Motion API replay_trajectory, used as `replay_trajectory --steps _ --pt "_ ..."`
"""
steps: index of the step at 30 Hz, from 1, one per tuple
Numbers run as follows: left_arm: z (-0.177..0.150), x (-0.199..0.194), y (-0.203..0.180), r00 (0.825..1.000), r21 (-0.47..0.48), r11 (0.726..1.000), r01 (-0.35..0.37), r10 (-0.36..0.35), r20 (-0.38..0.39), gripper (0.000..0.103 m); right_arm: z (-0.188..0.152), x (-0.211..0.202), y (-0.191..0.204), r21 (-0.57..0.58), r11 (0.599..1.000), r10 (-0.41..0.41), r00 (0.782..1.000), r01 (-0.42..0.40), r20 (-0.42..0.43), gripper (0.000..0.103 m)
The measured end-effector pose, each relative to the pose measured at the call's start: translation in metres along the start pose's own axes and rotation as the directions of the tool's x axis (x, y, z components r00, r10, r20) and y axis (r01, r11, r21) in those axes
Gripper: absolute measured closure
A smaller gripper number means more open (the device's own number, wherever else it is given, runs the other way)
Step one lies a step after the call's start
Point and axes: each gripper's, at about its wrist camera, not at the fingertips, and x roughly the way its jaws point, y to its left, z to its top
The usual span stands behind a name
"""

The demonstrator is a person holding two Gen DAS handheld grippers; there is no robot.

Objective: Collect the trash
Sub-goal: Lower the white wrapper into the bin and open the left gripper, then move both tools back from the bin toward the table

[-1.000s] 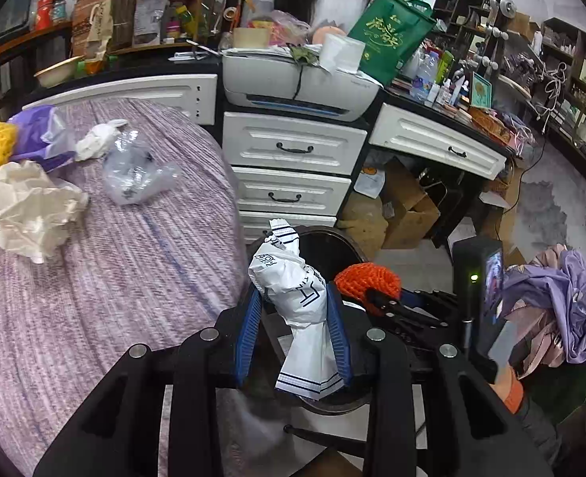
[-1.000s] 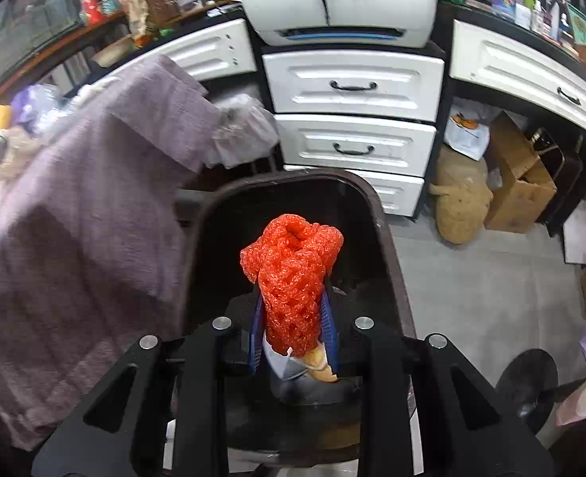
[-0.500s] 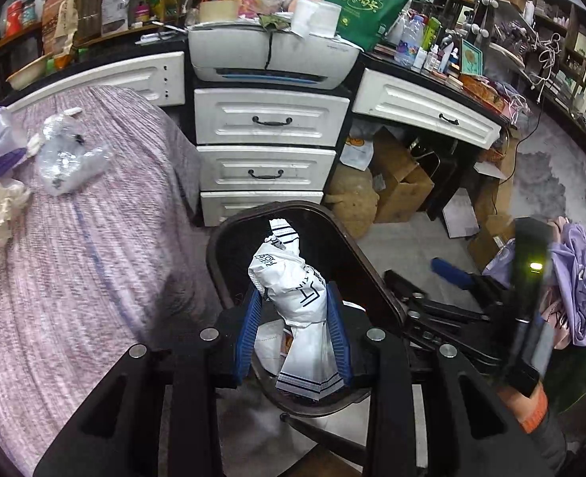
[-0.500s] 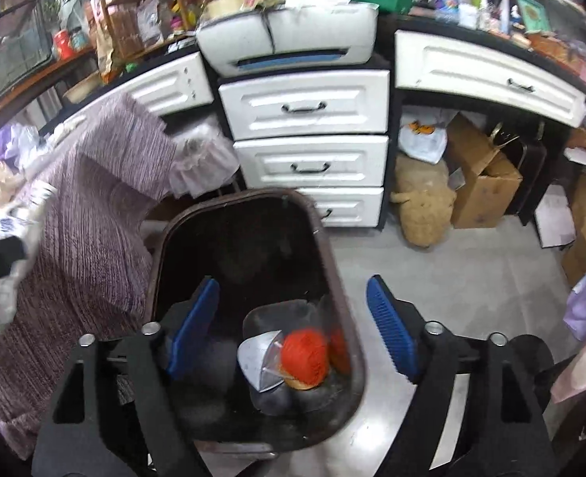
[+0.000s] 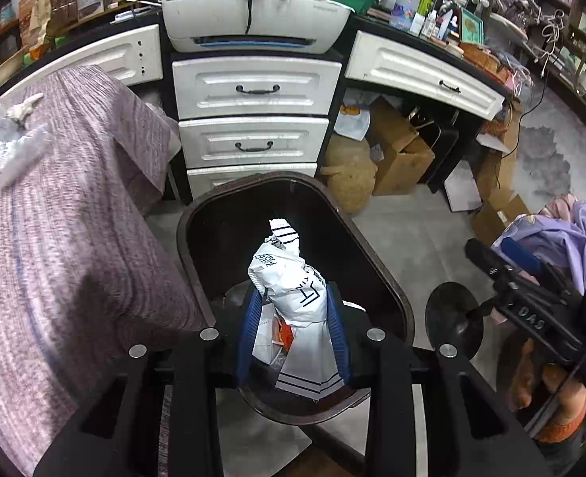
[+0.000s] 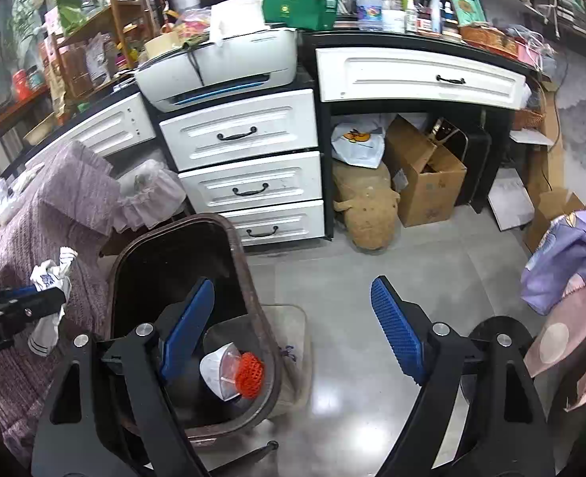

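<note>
Left wrist view first: the left claw is pinching a crumpled white wrapper with dark lettering, held right above the open mouth of the dark trash bin. Bits of white and orange trash sit down in the bin behind the wrapper. Left of the bin a purple-striped cloth drapes over the counter and hangs right against the bin's left rim, with a clear plastic bag lying on it at the far left. Beyond the bin are white drawers with a printer on top. To the right there's bare grey floor, then a black round stand base just beside the bin's right rim, and the right claw poking in from the right edge.

Right wrist view: the right claw is spread wide with nothing in it; its jaws have just been opening. Its left finger hangs over the bin, its right one over open floor. An orange foam net and a white plastic piece lie on the bin's bottom. The left claw with the wrapper shows at the left edge. Cardboard boxes and a tan sack crowd the space under the far desk, well apart from the bin.
</note>
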Motion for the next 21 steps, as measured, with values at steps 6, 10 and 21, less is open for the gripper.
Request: replay_trajectory --steps 6,10,21 --pt "0.001 0.012 -0.005 0.999 0.023 1.0 -0.006 0.007 -0.032 0.069 -0.001 0.001 -0.007 0.019 1.0 -0.008 1.0 0.008 -0.004 0.022" --pt "0.001 0.019 -0.006 0.999 0.029 1.0 -0.006 0.008 -0.047 0.058 -0.001 0.0 -0.007 0.023 1.0 -0.006 1.0 0.006 -0.005 0.022" --pt "-0.006 0.017 -0.009 0.998 0.028 0.999 0.027 -0.026 -0.05 0.017 -0.002 -0.002 -0.008 0.033 0.999 -0.002 1.0 0.002 -0.002 0.022"
